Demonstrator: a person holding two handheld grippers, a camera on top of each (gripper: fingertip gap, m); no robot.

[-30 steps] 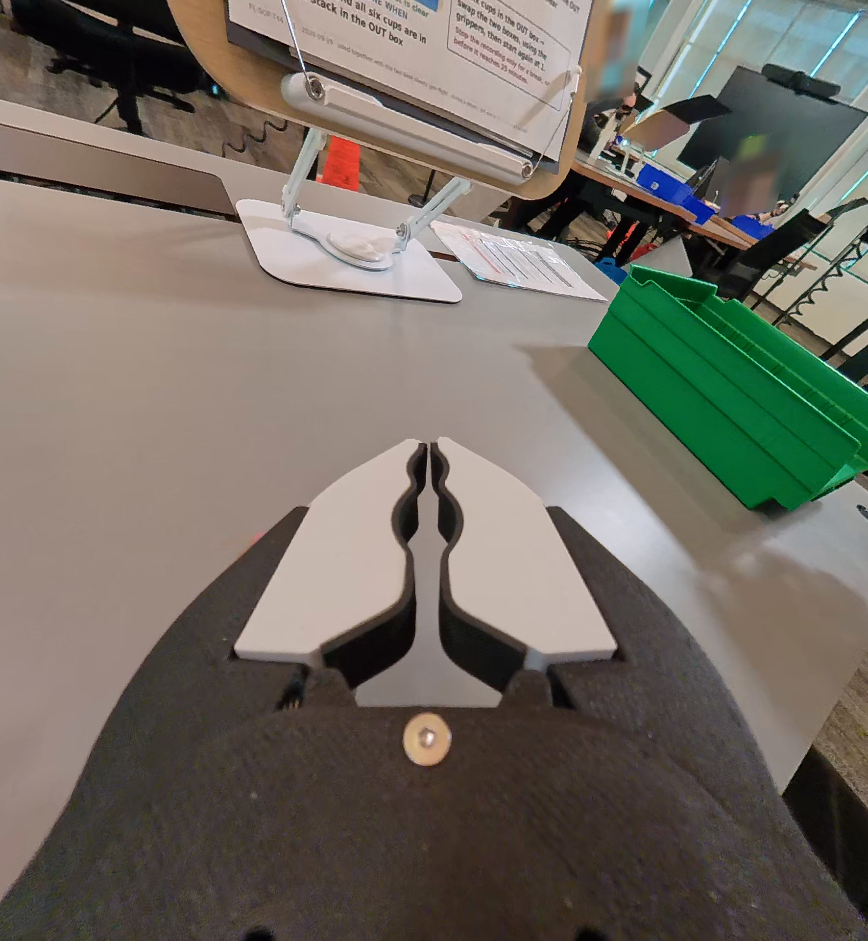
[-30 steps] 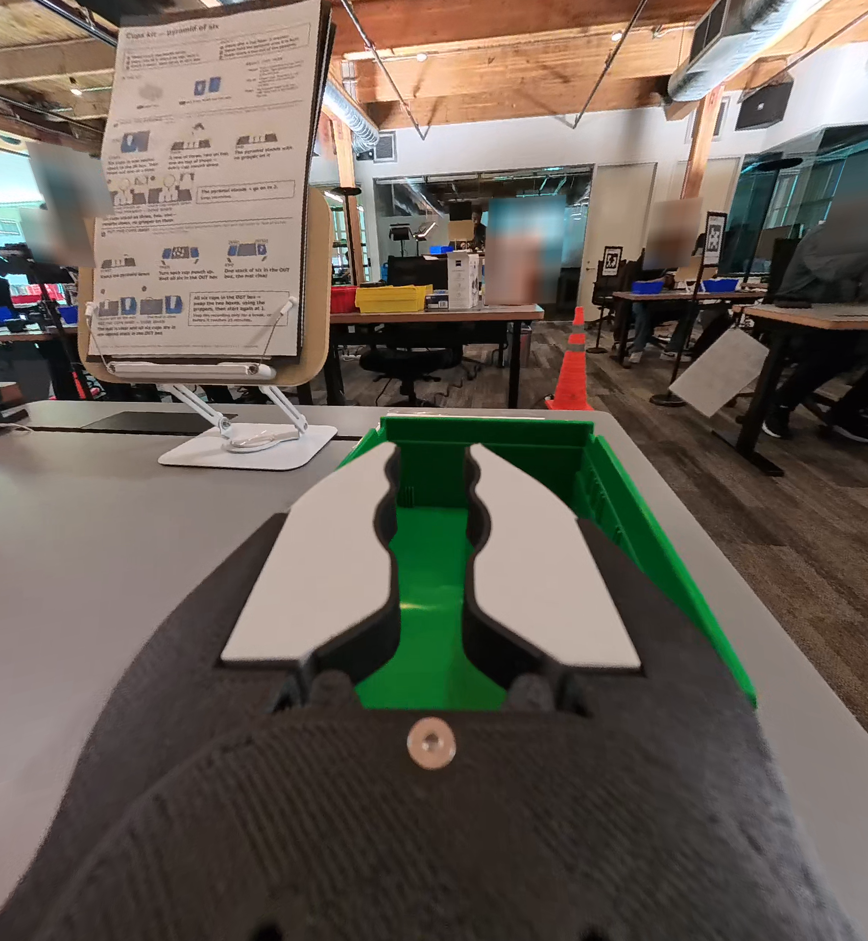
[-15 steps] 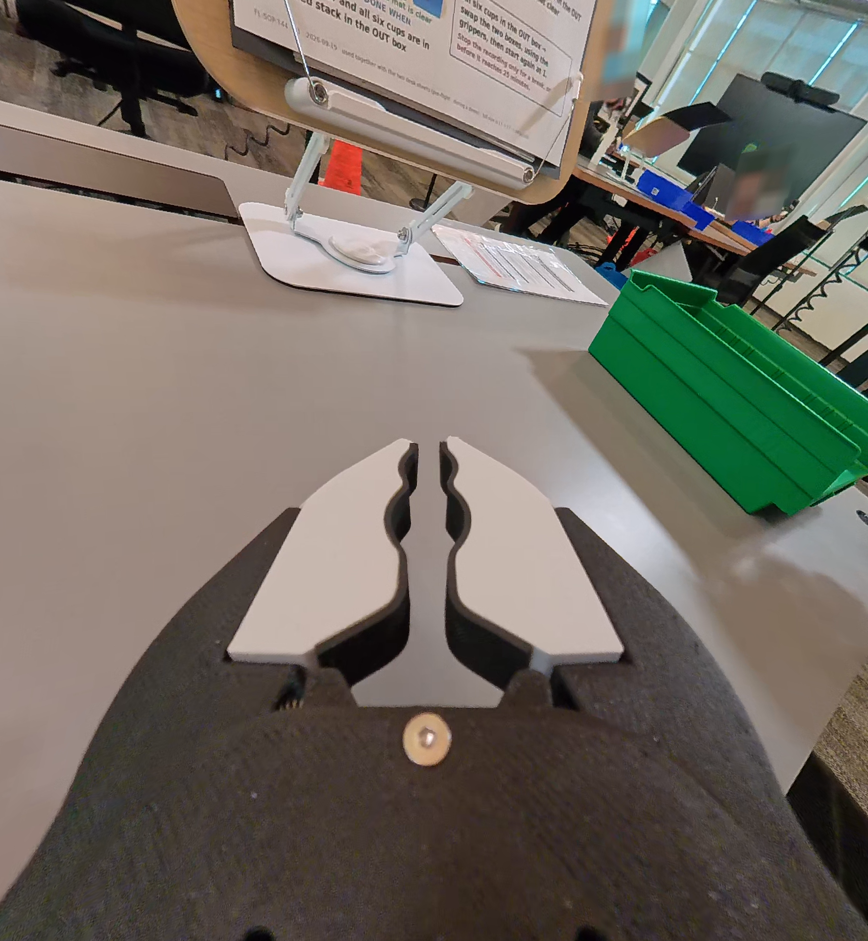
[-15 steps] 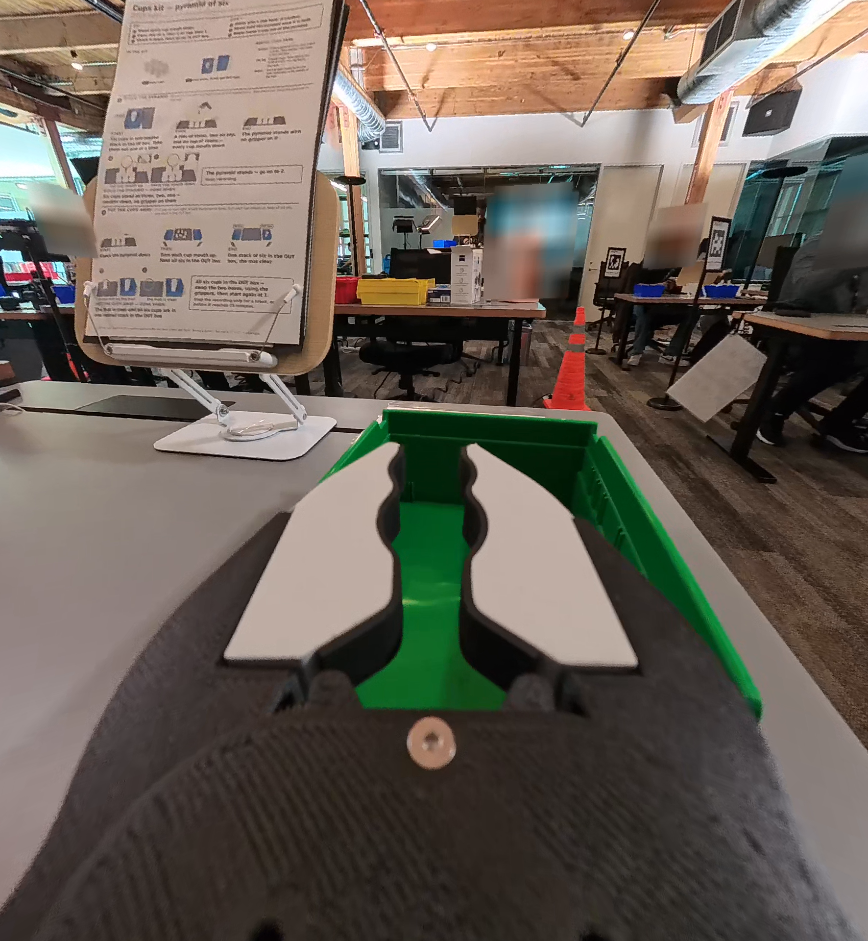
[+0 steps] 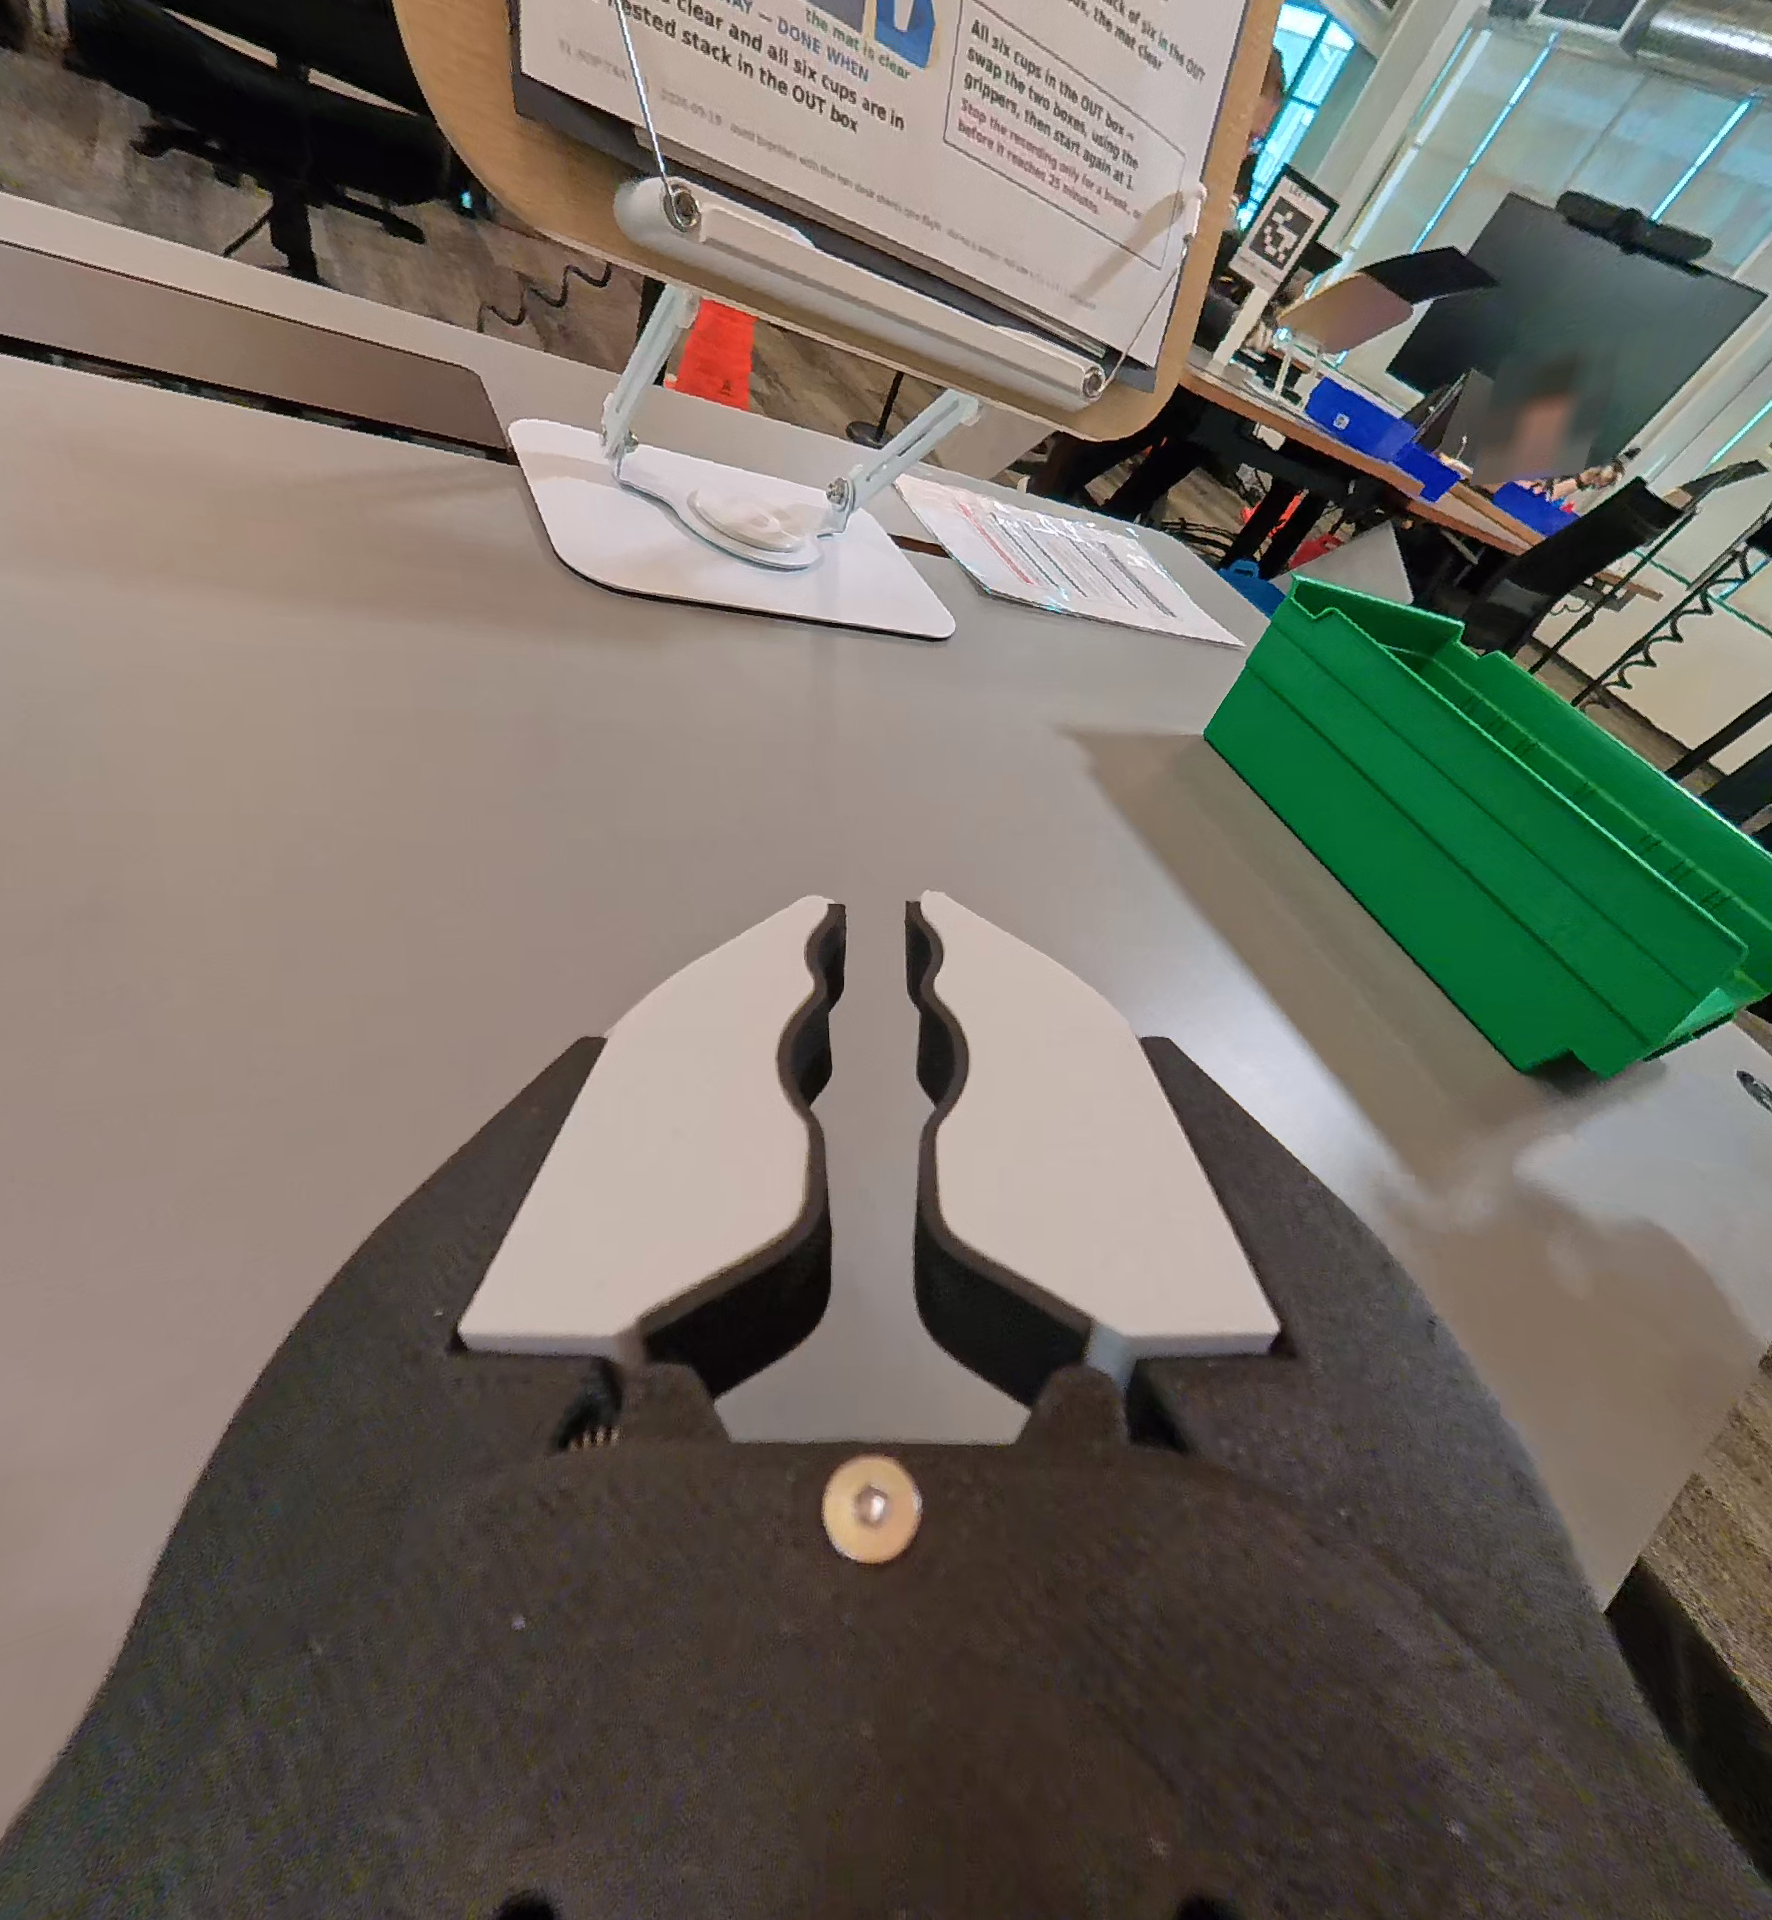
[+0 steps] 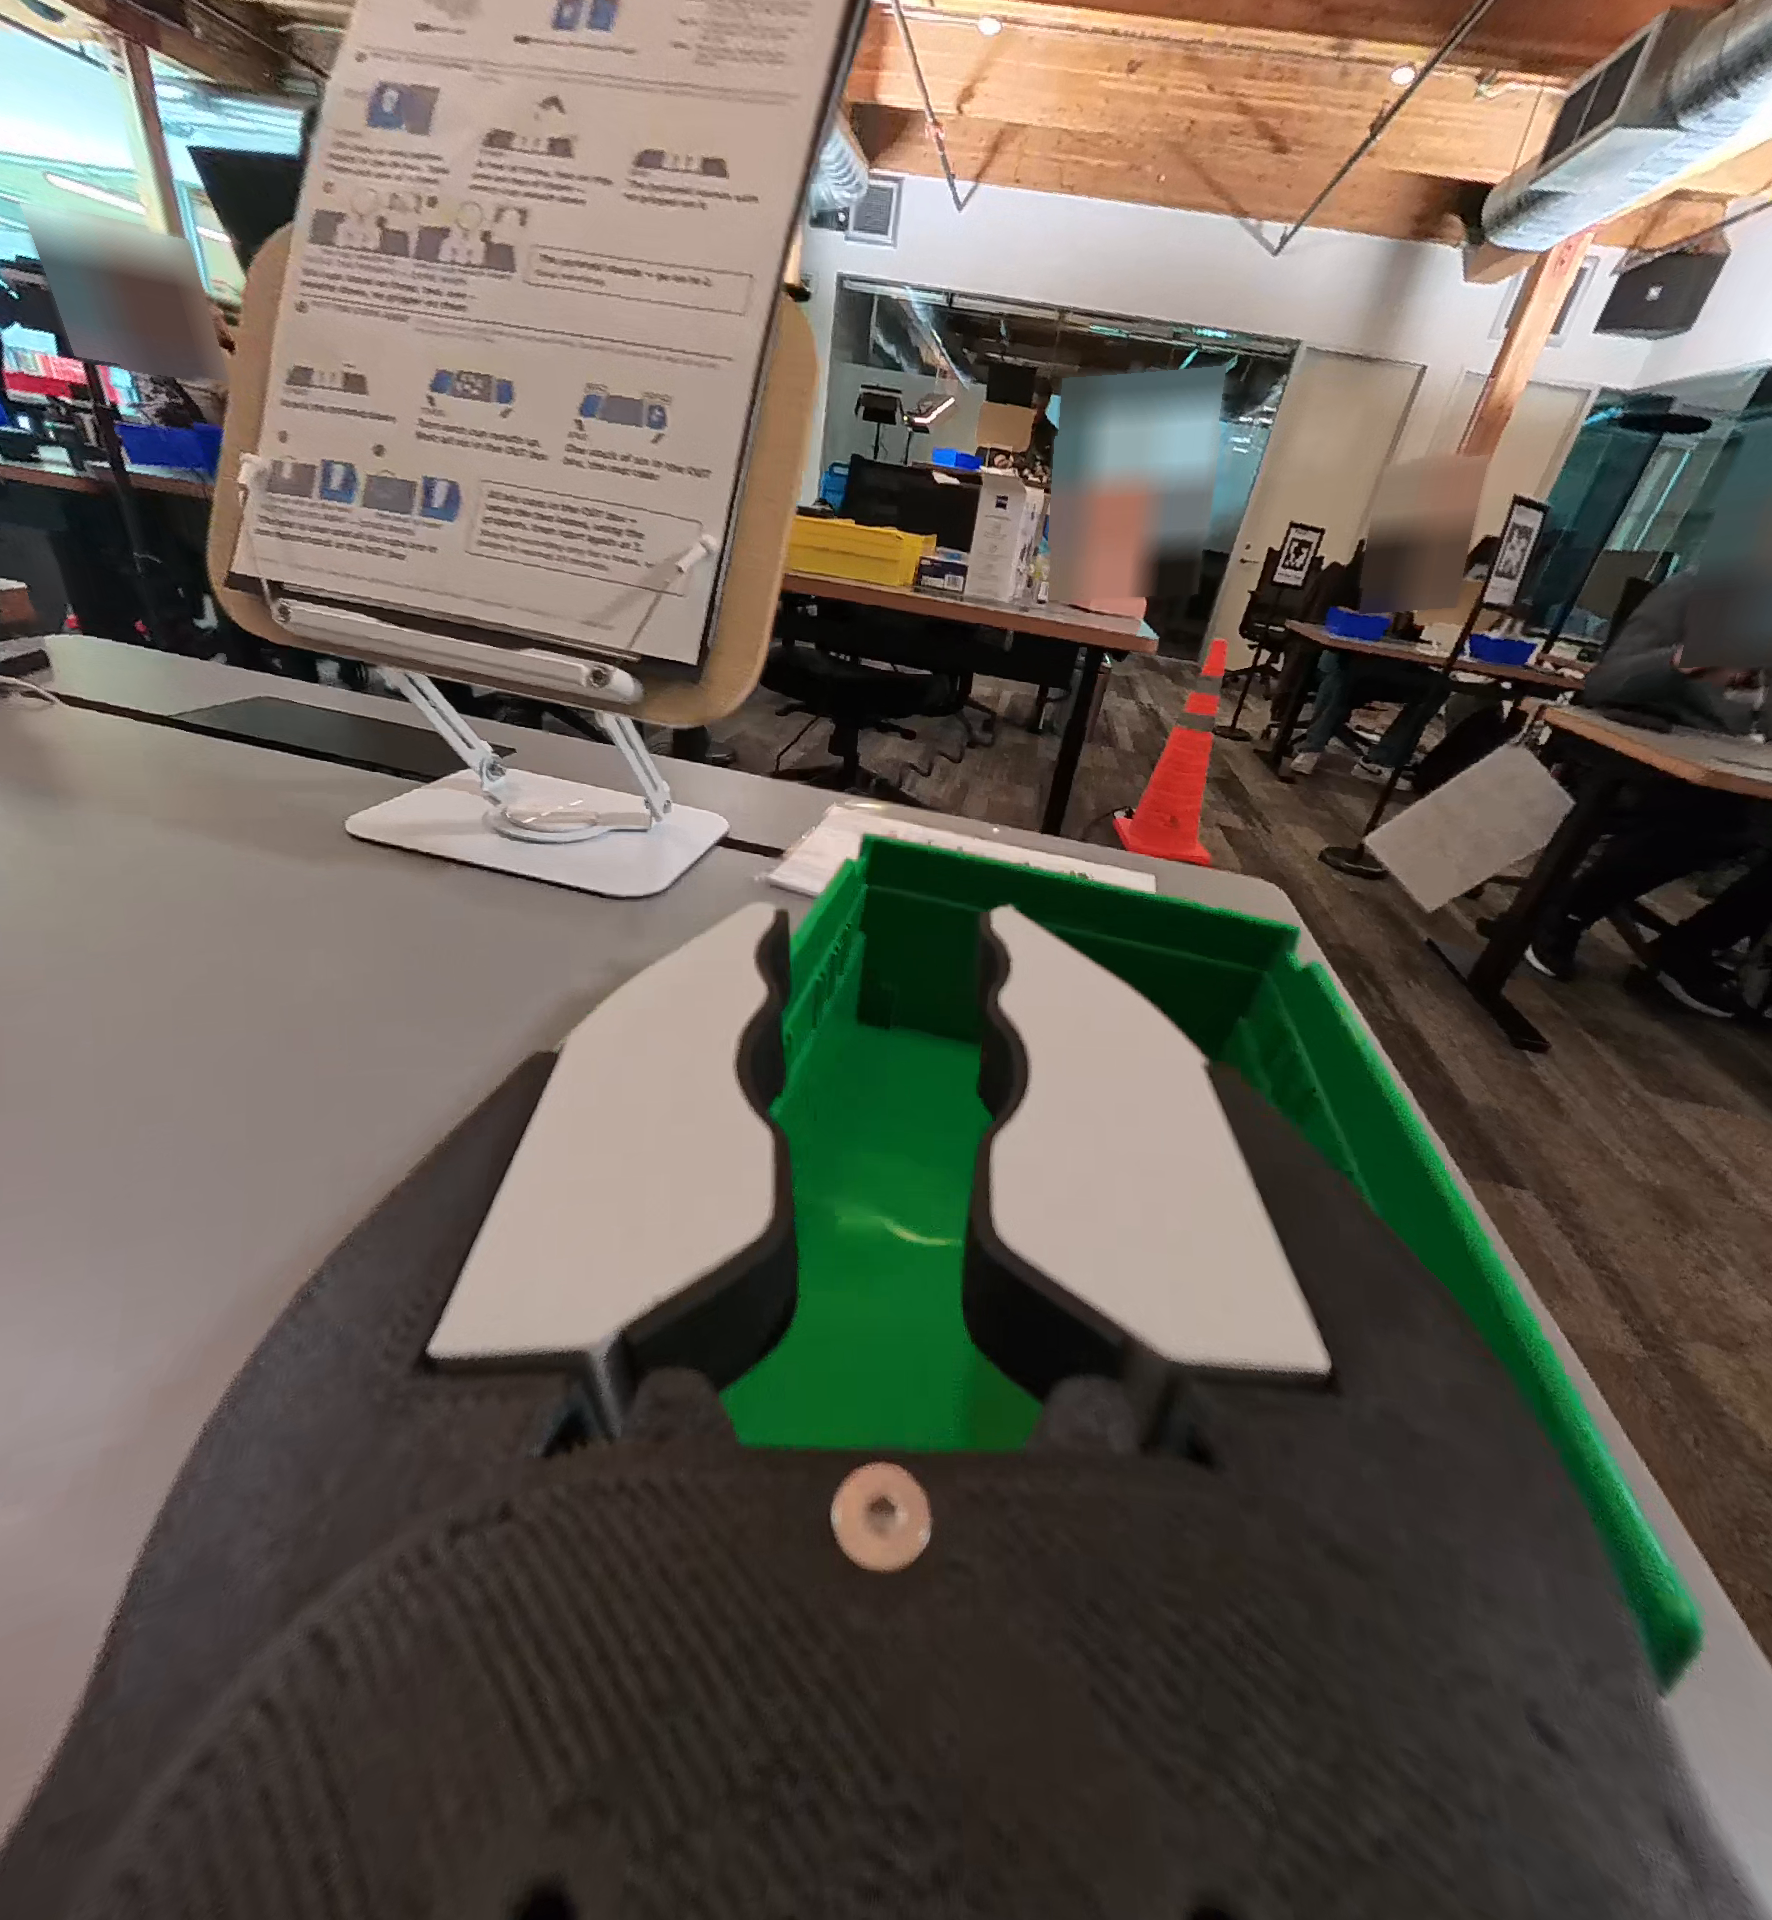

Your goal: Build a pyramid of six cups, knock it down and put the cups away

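Observation:
My left gripper [image 5: 876, 909] hovers low over the bare grey table [image 5: 342, 779], its jaws a narrow gap apart and empty. A green plastic bin [image 5: 1484, 831] stands to its right near the table's right edge. In the right wrist view my right gripper [image 6: 884, 920] is open and empty, held above the same green bin [image 6: 1381, 1122]. The bin's floor shows between the fingers and looks empty. The rest of the bin's inside is hidden by the gripper body.
A document stand with a printed sheet [image 5: 736, 551] stands at the back of the table, also in the right wrist view [image 6: 539, 821]. A laminated sheet [image 5: 1058, 561] lies beside it. The table's right edge [image 5: 1692, 1351] drops to the floor. An orange cone [image 6: 1178, 769] stands on the floor beyond.
My left jaws have parted from almost shut to a narrow gap. My right jaws have opened wider, and the right gripper has tilted and moved forward over the bin.

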